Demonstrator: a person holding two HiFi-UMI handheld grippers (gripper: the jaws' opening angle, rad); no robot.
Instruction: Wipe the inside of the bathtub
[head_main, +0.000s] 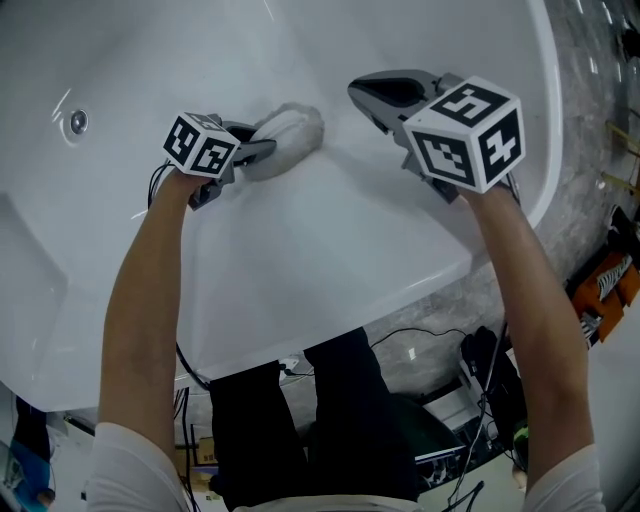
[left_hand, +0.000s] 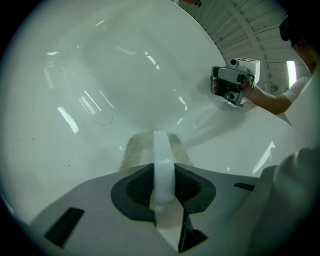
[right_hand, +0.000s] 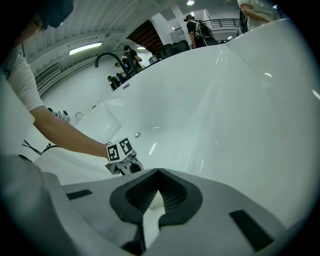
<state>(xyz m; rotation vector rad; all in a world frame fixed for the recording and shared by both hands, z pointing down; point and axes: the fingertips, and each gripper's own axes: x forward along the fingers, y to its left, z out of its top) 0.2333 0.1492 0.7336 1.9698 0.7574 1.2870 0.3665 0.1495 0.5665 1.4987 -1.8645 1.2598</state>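
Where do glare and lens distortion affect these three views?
Left gripper view: strong fisheye curvature with dark corners; bright streaks of glare on the glossy white bathtub wall; the fluffy white wiping cloth gripped in the left claw looks slightly soft. Right gripper view: same curvature, fainter highlights; the shut right claw is sharp. Head view: even lighting, only small highlights on the tub.

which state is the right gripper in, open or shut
Shut: on the right gripper the jaw tips touch, with nothing between.
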